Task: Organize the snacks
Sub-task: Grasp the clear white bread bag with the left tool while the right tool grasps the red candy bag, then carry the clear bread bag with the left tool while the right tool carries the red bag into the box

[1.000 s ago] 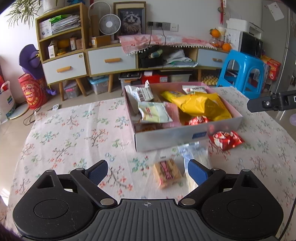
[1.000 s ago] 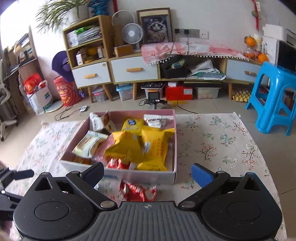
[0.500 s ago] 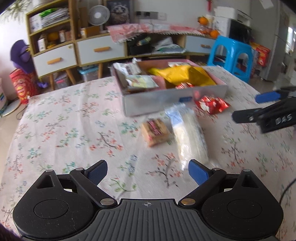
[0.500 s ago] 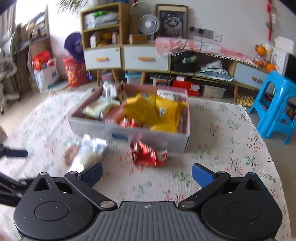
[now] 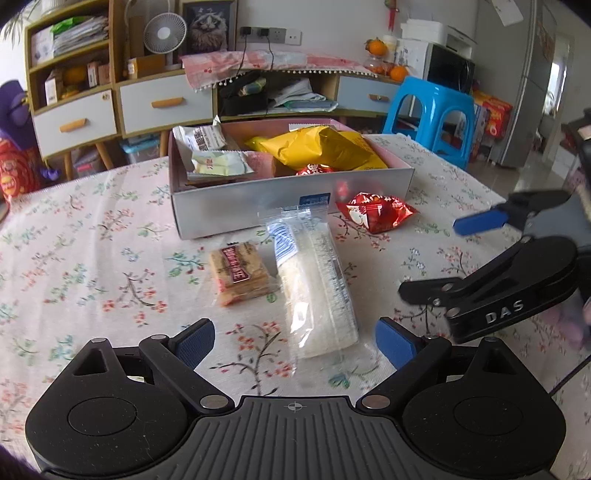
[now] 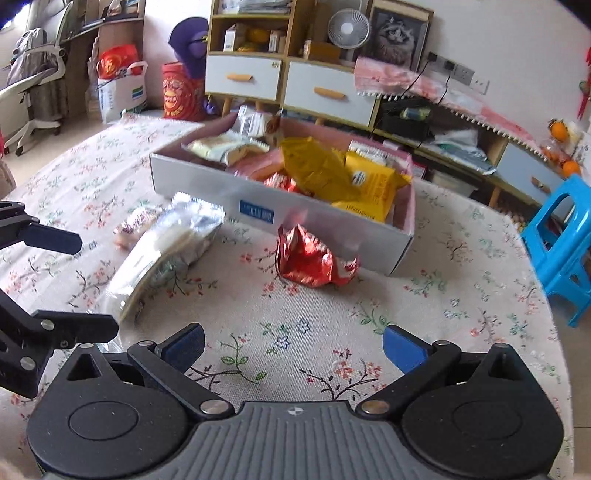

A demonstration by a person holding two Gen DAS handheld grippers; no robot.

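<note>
The left wrist view shows the printed face of the small cracker pack (image 5: pixel 240 273), a square stack in clear film with a red label, lying at 12 o'clock ahead of the left gripper (image 5: pixel 293 341); in the right wrist view the same pack (image 6: pixel 135 223) is a blurred patch behind the long clear packet (image 6: pixel 166 251). That long clear packet (image 5: pixel 314 280), a glossy crinkled sleeve of pale wafers, lies just right of the cracker pack, its near end between the spread blue pads. The left gripper is released and grasps nothing. The right gripper (image 6: pixel 293 349) is likewise released over bare cloth, and in the left wrist view it appears at 3 o'clock (image 5: pixel 480 254), black, side-on. The red foil bag (image 6: pixel 312 260), crumpled and shiny, lies at 12 o'clock in the right wrist view, against the front wall of the cardboard box (image 6: pixel 207 184). The box (image 5: pixel 236 206) is shallow, grey outside and pink inside, and holds yellow bags (image 5: pixel 325 149) and pale wrapped snacks (image 5: pixel 221 164). Everything rests on a floral tablecloth (image 5: pixel 92 258) of woven texture. Only the right wrist view shows an office chair (image 6: pixel 33 88) at 10 o'clock. Both show wooden drawer cabinets (image 5: pixel 147 101), a fan (image 5: pixel 164 35) and a blue plastic stool (image 5: pixel 432 114).
</note>
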